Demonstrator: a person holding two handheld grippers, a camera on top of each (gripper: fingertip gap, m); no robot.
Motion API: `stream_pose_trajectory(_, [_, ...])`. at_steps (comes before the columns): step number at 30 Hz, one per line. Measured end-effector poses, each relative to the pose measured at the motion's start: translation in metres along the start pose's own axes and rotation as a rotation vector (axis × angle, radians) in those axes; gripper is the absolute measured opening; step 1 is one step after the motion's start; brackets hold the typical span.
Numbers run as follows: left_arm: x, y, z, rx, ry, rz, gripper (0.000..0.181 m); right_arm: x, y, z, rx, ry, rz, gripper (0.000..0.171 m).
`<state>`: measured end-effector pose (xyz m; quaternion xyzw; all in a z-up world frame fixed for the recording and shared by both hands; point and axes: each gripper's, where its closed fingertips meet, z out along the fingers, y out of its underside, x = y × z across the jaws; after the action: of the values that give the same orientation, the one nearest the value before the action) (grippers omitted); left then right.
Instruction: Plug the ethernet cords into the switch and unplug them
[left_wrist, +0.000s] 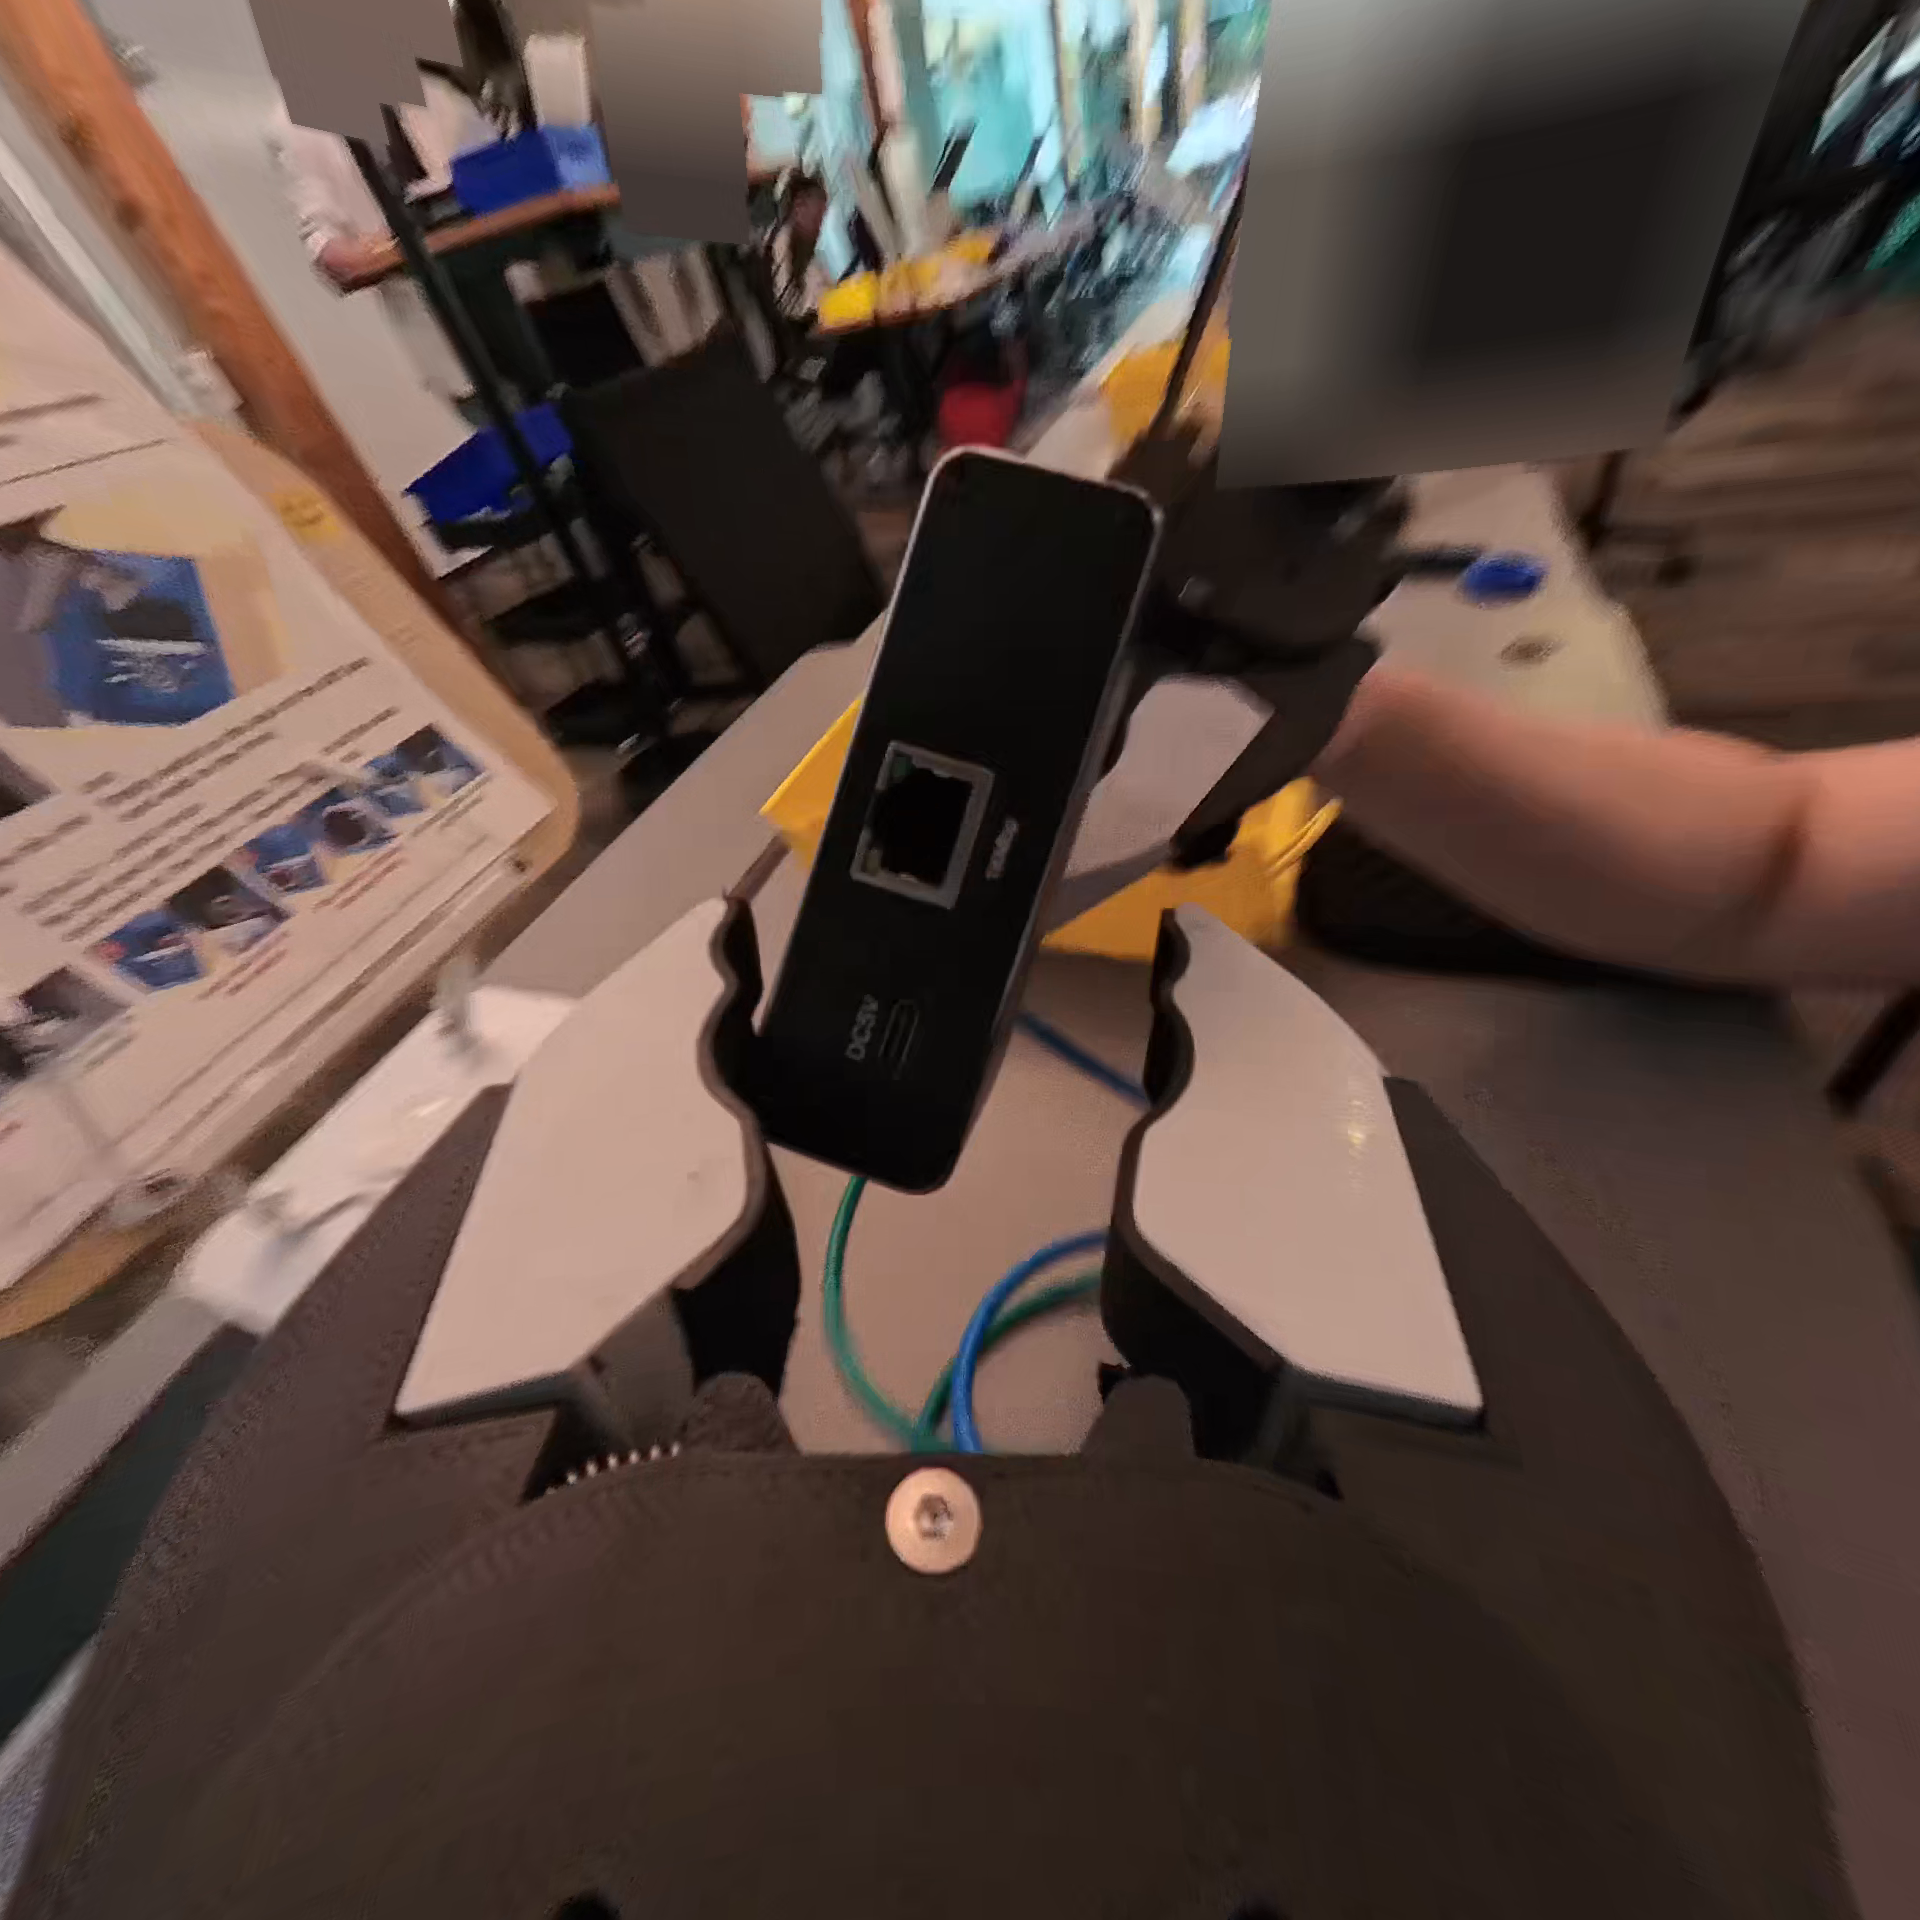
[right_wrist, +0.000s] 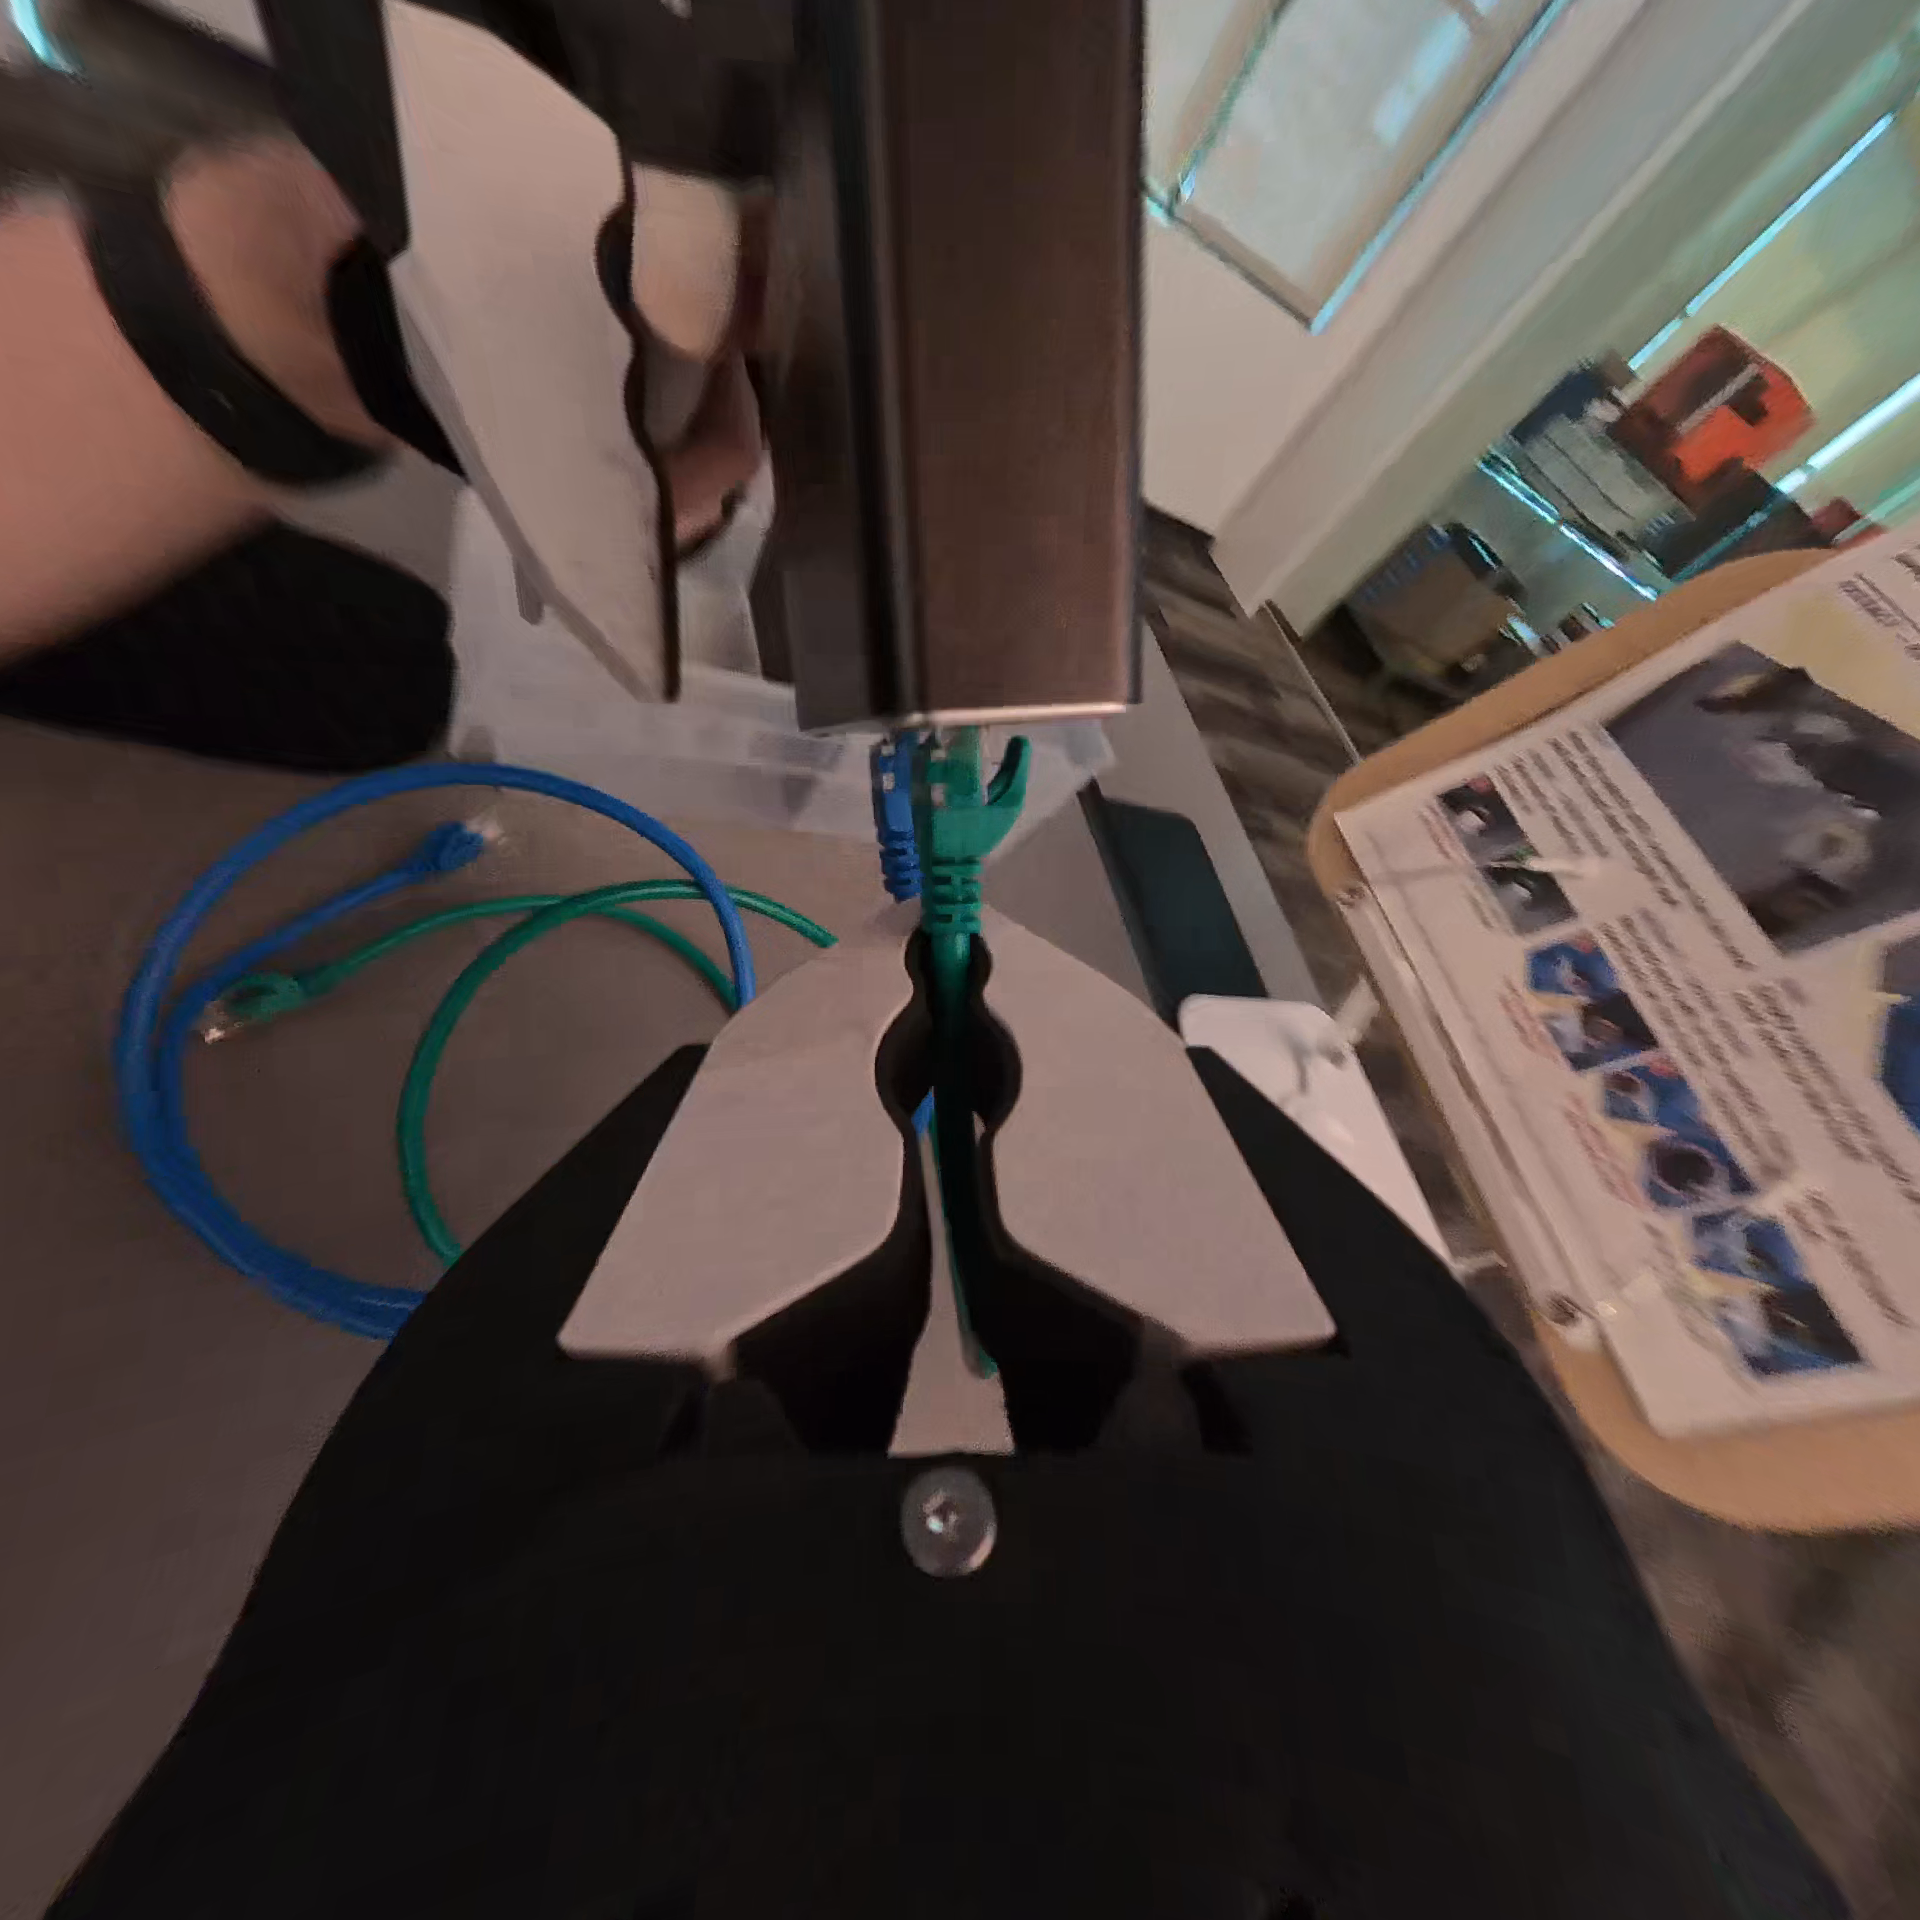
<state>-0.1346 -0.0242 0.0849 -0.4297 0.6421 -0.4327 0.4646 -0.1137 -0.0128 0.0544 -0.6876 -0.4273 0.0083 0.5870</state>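
Observation:
The black switch (left_wrist: 966, 810) stands upright above the table between my left gripper's (left_wrist: 951, 925) wide-open jaws. It touches the left finger only, and its end face with one empty port faces the camera. In the right wrist view the switch (right_wrist: 997, 364) hangs above my right gripper (right_wrist: 948, 997), which is shut on the green cord just behind its plug (right_wrist: 956, 842). That green plug and a blue plug (right_wrist: 894, 821) sit at the switch's lower edge. The cords' free ends, one blue (right_wrist: 457, 842) and one green (right_wrist: 249, 1003), lie on the table. One left gripper finger (right_wrist: 561, 436) shows beside the switch.
The blue cord (right_wrist: 166, 1091) and green cord (right_wrist: 426, 1122) loop on the grey table (right_wrist: 312, 1455); they also show below the left gripper (left_wrist: 862, 1330). A poster board (right_wrist: 1662, 1039) stands nearby. A yellow object (left_wrist: 1236, 914) and a forearm (left_wrist: 1610, 831) lie beyond the switch.

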Motion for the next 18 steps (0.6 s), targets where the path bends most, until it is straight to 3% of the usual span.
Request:
stream_pose_trajectory(4, [-0.003, 0.017, 0.014, -0.177, -0.216, 0.302, 0.065, -0.002, 0.017, -0.007, -0.184, 0.031, -0.105, 0.000])
stream_pose_trajectory(6, [0.003, 0.018, 0.022, -0.221, -0.231, 0.359, 0.065, -0.001, 0.029, -0.009, -0.293, 0.054, -0.158, 0.000])
stream_pose_trajectory(8, [0.006, 0.019, 0.024, -0.233, -0.230, 0.383, 0.051, -0.003, 0.036, -0.011, -0.336, 0.050, -0.182, 0.000])
stream_pose_trajectory(12, [0.009, 0.017, 0.021, -0.224, -0.160, 0.331, 0.043, 0.002, 0.028, -0.013, -0.271, 0.077, -0.173, 0.005])
stream_pose_trajectory(16, [-0.008, -0.010, 0.003, -0.055, -0.201, 0.196, 0.038, 0.019, -0.015, -0.032, -0.061, 0.236, -0.216, 0.036])
stream_pose_trajectory(18, [-0.020, -0.020, -0.012, 0.042, -0.215, 0.093, 0.037, 0.009, -0.044, -0.047, 0.087, 0.230, -0.234, 0.030])
